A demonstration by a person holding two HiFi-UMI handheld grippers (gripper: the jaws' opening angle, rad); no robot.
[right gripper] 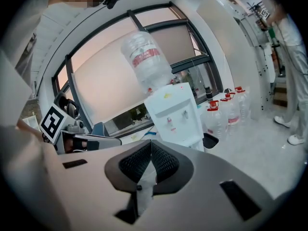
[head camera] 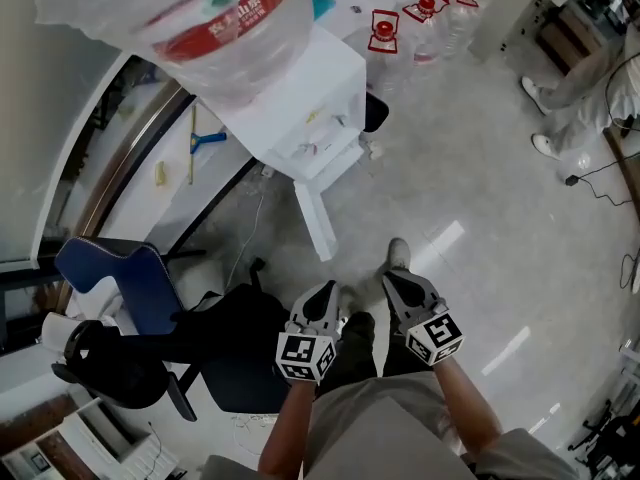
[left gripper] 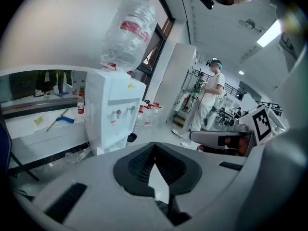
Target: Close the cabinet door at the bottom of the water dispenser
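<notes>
Head view: black chair (head camera: 215, 358) near open cabinet door (head camera: 315, 218)

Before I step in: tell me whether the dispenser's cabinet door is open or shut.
Open: in the head view the door juts out from the base of the dispenser.

The water dispenser (head camera: 312, 103) stands ahead, bottles (head camera: 428, 30) behind it, chair (head camera: 108, 266) left.

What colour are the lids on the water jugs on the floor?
Red; the jug lids show best in the head view.
</notes>
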